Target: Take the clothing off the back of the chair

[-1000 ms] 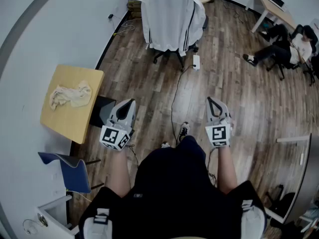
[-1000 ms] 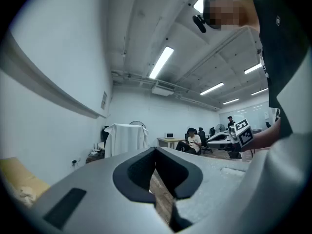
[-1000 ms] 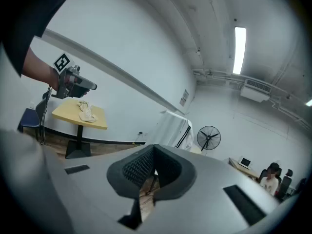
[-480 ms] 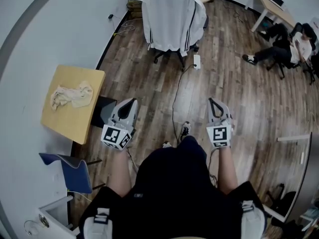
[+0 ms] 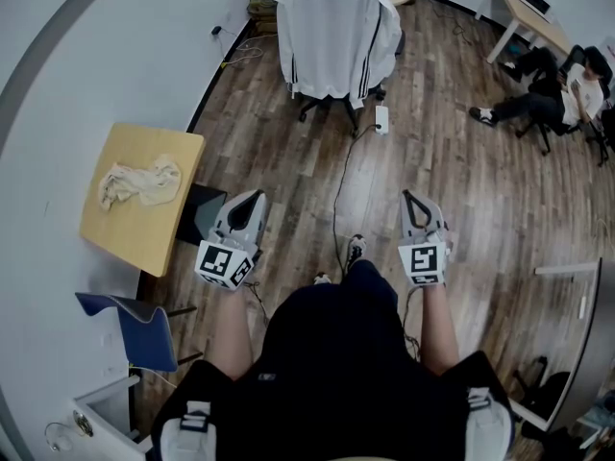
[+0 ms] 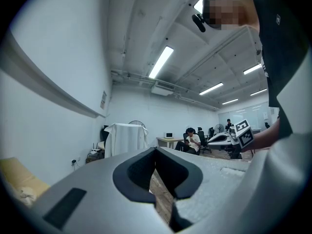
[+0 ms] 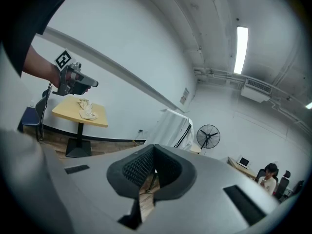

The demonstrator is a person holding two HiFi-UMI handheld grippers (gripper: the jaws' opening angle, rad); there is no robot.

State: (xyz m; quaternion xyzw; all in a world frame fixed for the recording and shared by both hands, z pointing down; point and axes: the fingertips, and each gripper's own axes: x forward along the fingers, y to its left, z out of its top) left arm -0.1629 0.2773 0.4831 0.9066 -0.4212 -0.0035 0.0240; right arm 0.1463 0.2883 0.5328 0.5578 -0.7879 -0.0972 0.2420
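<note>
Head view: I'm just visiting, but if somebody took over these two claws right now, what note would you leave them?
Left claw: shut, empty.
Right claw: shut, empty.
White clothing: draped over the back of the office chair, across the room, well ahead of both claws.
Done: nothing yet; the clothing is untouched.
Left: walk up to the chair, open a claw, grip the clothing and lift it off the chair back.
</note>
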